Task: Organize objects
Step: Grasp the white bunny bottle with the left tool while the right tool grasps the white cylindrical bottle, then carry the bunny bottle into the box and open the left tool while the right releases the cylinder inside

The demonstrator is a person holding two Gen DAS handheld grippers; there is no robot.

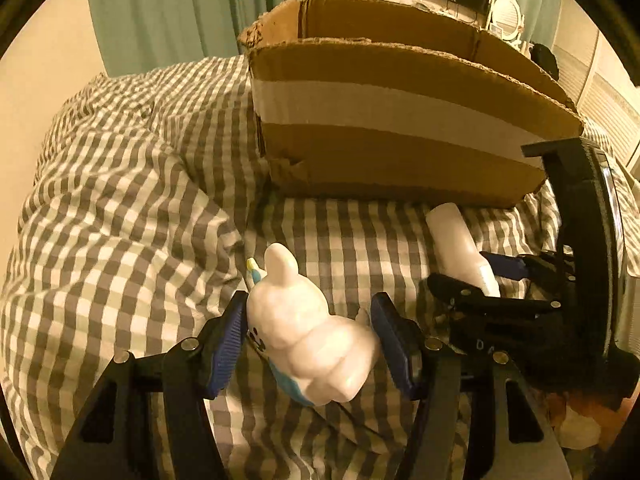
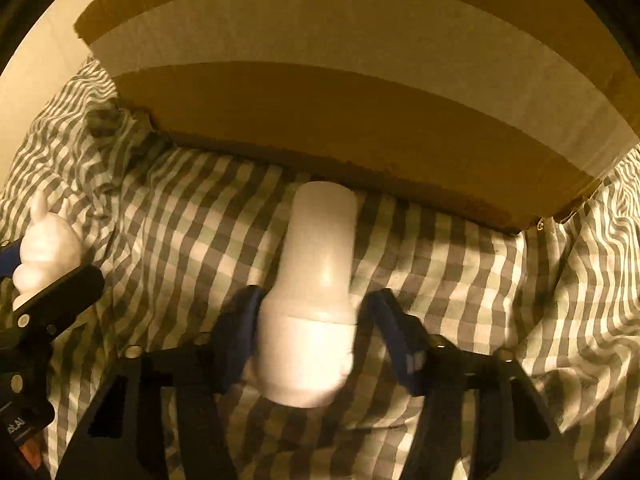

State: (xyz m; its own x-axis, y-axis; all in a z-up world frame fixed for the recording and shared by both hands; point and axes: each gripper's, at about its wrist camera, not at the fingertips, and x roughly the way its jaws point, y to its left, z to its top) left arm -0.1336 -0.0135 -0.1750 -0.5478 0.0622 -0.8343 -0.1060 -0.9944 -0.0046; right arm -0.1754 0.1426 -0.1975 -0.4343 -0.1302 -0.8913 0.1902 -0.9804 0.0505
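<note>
Left gripper (image 1: 308, 340): its blue pads bracket a white bunny-shaped figurine (image 1: 308, 336). The left pad (image 1: 230, 344) lies against the figurine's flank; the right pad stands beside its lower body, and contact there cannot be made out, so the grip looks partial at best.

Right gripper (image 2: 312, 340): jaws closed on the capped end of a white bottle (image 2: 316, 280), which lies on its side with its base pointing toward the cardboard box (image 1: 400, 152). Motion blur softens the pads, so the seating of the right-hand one is uncertain.

Landmark: the cardboard box, open-topped, with a pale tape band along its near wall. Both objects lie in front of that wall on the checked bedcover (image 1: 120, 240), the bottle close to the foot of the box, the figurine farther out and to the left of the bottle. The two grippers work side by side, near each other.

Judged step: securing both items for transfer into the box.

Technique:
- Seat both pads squarely before lifting; the lumpy figurine may pivot or slip if held on one bulge.
- The bottle, held at one end, will tend to droop; lift it steadily.
- Raise each item clear of the near wall's ragged upper edge before moving over the opening.
- Keep the grippers from crowding each other.
</note>
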